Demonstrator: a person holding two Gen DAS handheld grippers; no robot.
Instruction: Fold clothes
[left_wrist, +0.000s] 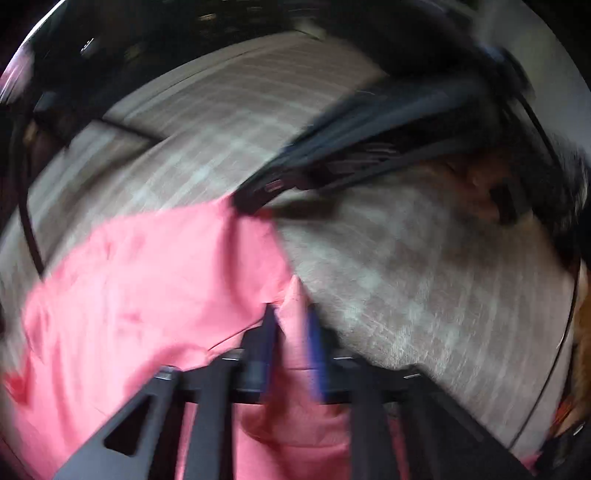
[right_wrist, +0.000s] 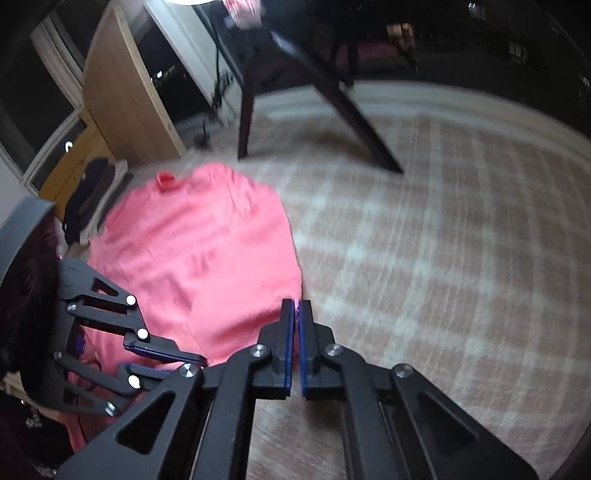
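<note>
— Two grippers down on one pink garment (right_wrist: 199, 258), which lies spread on the rug (right_wrist: 461, 258). Anything in the way?

— Dark chair legs (right_wrist: 303, 96) stand at twelve o'clock beyond the cloth, well apart from it. Pile of dark clothing (right_wrist: 92, 199) near the garment's edge at ten o'clock, against a low white shelf. Pale wooden cabinet (right_wrist: 122, 92) behind that.

— Right gripper (right_wrist: 295, 314)?

— Jaws pressed together, a sliver of pink edge pinched between the blue pads, at the cloth's five o'clock corner in the right wrist view.

— Left gripper (right_wrist: 162, 360)?

— Seen at eight o'clock from the right wrist, lying low over the near edge of the garment. Its own view is heavily blurred; a ridge of pink fabric stands between its blue fingers (left_wrist: 314, 350), and they look closed onto it.

— Surface?

— Pale rug with a faded pink-and-white check. Garment collar (right_wrist: 166, 181) points to eleven o'clock. In the left view the other gripper's dark frame touches the cloth's far corner at one o'clock.

— Room?

— Dim. Dark windows at nine o'clock, a cable hanging by the white door frame.
</note>
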